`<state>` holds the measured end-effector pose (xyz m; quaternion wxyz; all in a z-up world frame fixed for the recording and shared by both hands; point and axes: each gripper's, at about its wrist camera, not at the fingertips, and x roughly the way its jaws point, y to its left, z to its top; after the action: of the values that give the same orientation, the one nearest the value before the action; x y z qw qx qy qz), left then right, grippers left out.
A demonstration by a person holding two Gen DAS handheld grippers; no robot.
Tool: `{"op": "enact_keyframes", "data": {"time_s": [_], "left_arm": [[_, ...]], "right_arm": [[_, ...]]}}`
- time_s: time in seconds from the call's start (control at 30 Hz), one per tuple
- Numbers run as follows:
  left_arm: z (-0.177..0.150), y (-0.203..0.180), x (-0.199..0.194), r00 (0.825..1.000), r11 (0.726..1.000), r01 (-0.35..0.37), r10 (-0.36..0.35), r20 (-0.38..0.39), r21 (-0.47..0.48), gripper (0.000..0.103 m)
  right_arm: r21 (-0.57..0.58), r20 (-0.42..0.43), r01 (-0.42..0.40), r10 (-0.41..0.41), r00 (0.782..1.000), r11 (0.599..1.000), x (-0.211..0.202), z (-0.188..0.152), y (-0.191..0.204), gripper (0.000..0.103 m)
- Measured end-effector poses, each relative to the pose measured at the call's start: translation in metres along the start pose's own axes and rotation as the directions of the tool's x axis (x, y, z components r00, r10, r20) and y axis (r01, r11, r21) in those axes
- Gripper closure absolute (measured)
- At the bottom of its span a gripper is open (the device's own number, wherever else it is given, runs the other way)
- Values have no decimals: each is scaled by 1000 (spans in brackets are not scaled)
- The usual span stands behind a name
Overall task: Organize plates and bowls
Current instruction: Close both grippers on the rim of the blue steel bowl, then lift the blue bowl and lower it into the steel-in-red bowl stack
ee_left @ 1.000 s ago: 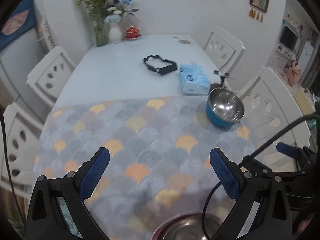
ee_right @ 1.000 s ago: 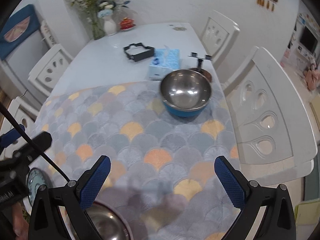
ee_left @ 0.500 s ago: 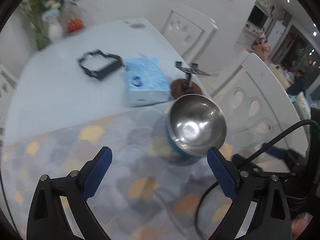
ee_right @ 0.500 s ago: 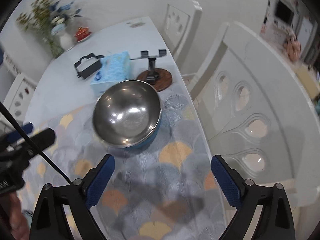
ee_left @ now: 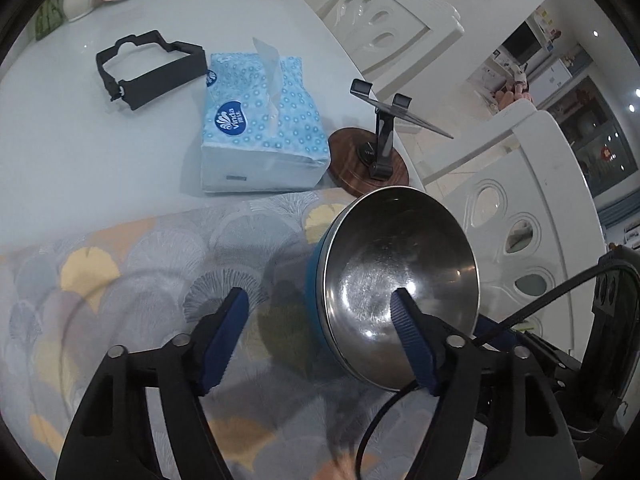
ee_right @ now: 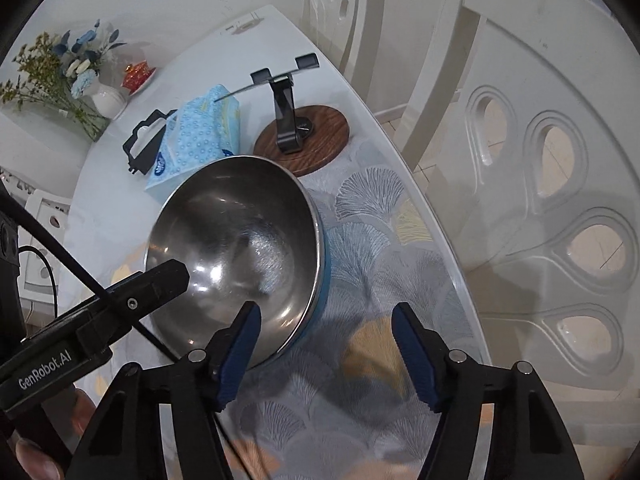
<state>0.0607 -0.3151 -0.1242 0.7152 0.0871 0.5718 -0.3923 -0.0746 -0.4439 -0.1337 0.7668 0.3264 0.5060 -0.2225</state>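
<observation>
Steel bowl with blue outside sits on patterned mat near the surface's right edge, just before a tissue pack. Left claw wide, straddling its left rim. Right claw wide, straddling its right rim; nothing held.

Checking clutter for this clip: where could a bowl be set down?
Bare mat left of the bowl and white table left of the tissue pack. Crowded behind the bowl: tissue pack, phone stand, black frame.
</observation>
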Motion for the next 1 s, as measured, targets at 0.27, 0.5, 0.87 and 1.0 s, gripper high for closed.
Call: {"op": "enact_keyframes", "data": {"time_s": [0.27,0.5,0.87,1.0], "left_arm": [[-2,8,12,999,1000,27,-27,-27,3,81],[-7,-3,5,1000,998,12,-11,-12,61,87],[-29,-23,-66,996,996,34,-40,81,83,87],[-52,-36,-114,988,995,21,-35,148,95,87]], "right_arm": [[6,-2,-13,13,1000,1000,12,5,-3,54],[-22,5,-15,15,1000,1000,13,3,8,77],[-77,81,27,-20,996,997,-52,-16,26,79],[-113,127,31,-17,992,993,-98,-35,42,79]]}}
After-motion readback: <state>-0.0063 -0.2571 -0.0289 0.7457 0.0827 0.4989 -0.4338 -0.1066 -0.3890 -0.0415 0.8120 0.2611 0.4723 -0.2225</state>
